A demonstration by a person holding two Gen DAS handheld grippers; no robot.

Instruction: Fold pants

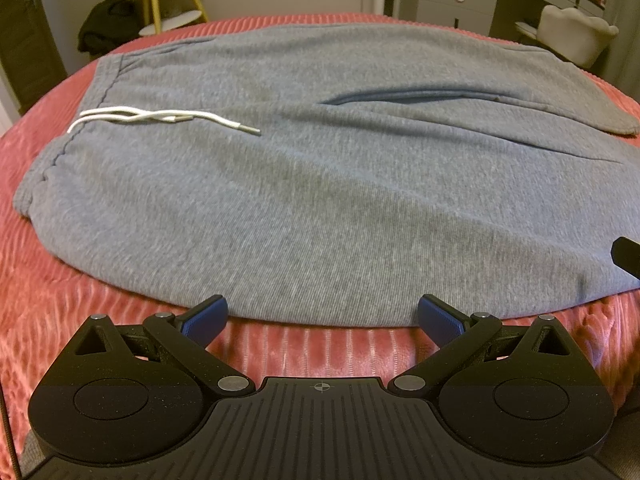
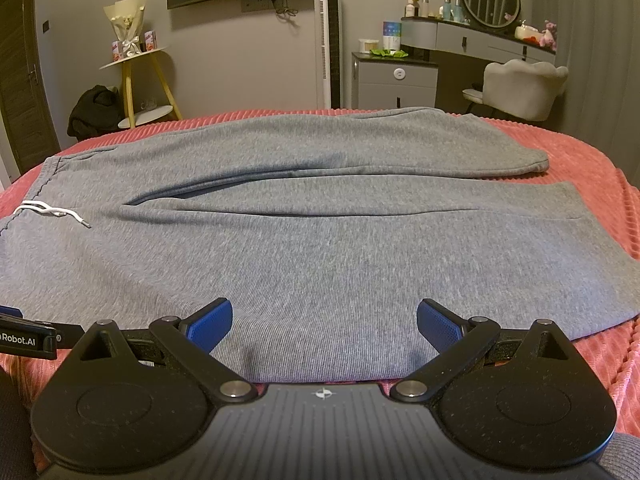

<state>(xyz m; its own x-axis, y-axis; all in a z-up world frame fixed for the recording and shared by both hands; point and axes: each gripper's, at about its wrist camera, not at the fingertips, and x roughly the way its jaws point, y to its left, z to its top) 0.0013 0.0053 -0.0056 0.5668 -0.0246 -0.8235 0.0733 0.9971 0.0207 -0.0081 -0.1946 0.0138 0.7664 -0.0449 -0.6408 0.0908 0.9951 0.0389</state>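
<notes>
Grey pants (image 2: 320, 248) lie flat on the pink bedspread (image 2: 592, 168), long axis left to right, waistband left, near edge just ahead of the open, empty left gripper (image 1: 322, 316) and right gripper (image 2: 324, 320).

The only words that can be read are white letters saying "Robot.AI". They stand on the black side of the left gripper (image 2: 24, 338), at about 9 o'clock in the right wrist view. The start of the name is cut off.
</notes>
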